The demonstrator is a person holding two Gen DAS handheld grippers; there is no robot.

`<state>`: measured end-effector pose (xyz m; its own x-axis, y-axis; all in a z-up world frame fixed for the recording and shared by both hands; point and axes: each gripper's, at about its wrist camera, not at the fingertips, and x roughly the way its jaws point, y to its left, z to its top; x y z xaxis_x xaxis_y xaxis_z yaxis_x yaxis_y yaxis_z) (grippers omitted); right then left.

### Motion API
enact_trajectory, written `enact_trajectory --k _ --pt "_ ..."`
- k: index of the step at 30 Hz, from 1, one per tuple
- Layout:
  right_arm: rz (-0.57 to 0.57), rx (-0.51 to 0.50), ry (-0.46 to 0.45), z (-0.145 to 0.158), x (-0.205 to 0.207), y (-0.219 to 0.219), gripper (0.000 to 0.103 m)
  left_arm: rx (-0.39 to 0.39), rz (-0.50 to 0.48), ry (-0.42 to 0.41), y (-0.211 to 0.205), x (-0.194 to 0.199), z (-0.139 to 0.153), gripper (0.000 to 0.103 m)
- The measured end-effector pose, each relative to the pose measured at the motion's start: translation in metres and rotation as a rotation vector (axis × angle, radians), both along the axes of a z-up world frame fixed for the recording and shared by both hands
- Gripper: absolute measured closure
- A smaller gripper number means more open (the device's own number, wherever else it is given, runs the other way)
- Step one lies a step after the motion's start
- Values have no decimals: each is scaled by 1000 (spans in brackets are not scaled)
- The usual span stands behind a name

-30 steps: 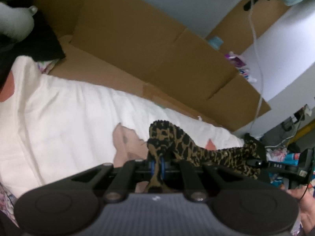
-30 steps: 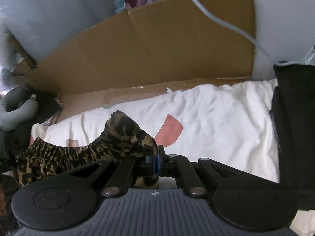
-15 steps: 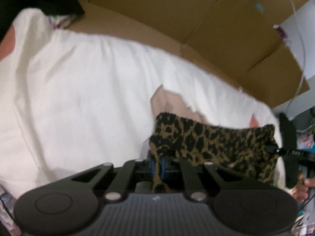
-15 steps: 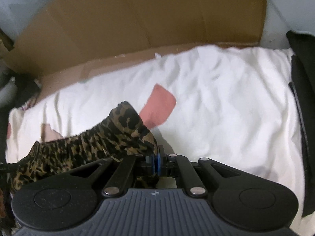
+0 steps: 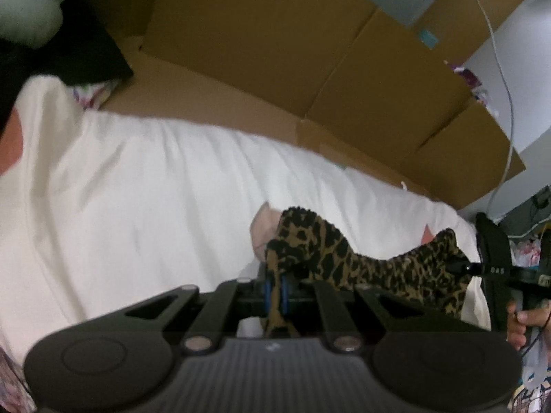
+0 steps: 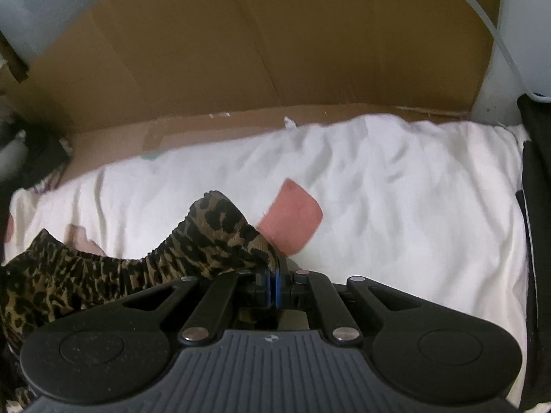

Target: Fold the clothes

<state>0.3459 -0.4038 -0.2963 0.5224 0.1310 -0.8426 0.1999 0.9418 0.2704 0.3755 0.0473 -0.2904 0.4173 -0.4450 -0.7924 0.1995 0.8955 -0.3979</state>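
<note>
A leopard-print garment (image 5: 372,265) hangs stretched between both grippers above a white sheet (image 5: 137,186). My left gripper (image 5: 275,284) is shut on one corner of it, the cloth bunching above the blue pads. In the right wrist view the same leopard-print garment (image 6: 144,268) runs off to the left, and my right gripper (image 6: 275,282) is shut on its other corner. The right gripper (image 5: 463,268) also shows at the far right of the left wrist view, held by a person's hand (image 5: 520,323). The garment's lower part is hidden behind the gripper bodies.
Brown cardboard panels (image 6: 261,51) stand along the far edge of the sheet. Pink patches (image 6: 292,216) mark the white sheet. Black fabric (image 6: 537,206) lies at the right edge, and dark items with a grey soft object (image 5: 27,10) sit at the far left. A white cable (image 5: 499,69) hangs down.
Both grippers have lifted slightly after dipping toward the sheet, keeping hold of the garment. The cloth between them now sags in a curve instead of being spread flat.
</note>
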Motion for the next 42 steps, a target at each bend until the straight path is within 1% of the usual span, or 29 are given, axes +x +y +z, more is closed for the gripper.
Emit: enact_trajectory --k 3,6,7,8,9,11,12,13,14,16,17,18,19,22,24,27,30,34,36,42 --pt "-18 6 -19 0 3 -1 102 34 -4 -21 -3 7 -5 97" --pt "-3 -70 11 -16 11 12 101 103 -19 4 -15 19 -35 96" --pt "-7 -70 32 -21 12 13 98 114 -17 13 -16 20 -40 94" --pt "-13 -68 51 -25 12 13 94 114 -11 20 -16 18 -41 93" --pt "-36 -52 48 -25 10 11 91 114 -4 27 -16 16 -43 91" --pt "-64 -31 41 -19 4 5 74 114 9 42 -15 12 -45 88" --pt "-62 -23 33 -16 2 2 69 114 16 50 -15 10 -47 87" --pt "-69 -13 19 -12 -2 -2 63 114 22 57 -15 8 -48 82" --pt "-77 -2 7 -9 -5 -7 63 113 36 66 -14 6 -46 74" --pt "-103 32 -8 -3 -12 -15 62 96 74 73 -8 2 -39 68" --pt "-104 33 -14 1 -17 -15 62 86 91 68 -5 -1 -34 64" --pt "-105 33 -21 5 -21 -16 62 78 106 62 -3 -5 -29 62" --pt "-107 34 -28 9 -26 -17 62 72 119 57 0 -9 -24 60" --pt "-111 36 -48 22 -39 -19 62 64 153 44 5 -20 -10 60" --pt "-113 38 -61 30 -48 -20 62 43 162 31 4 -26 0 60" --pt "-115 49 -72 42 -60 -21 62 10 139 5 -2 -40 16 60" --pt "-83 52 -85 55 -78 -17 62 -20 93 -14 -13 -57 32 58" --pt "-42 63 -94 69 -107 -15 62 -25 43 -30 -28 -75 44 57" --pt "-41 72 -93 73 -122 -15 62 -22 27 -29 -35 -83 47 55" --pt "-31 104 -89 81 -163 -14 62 -2 -34 -8 -50 -104 38 55"
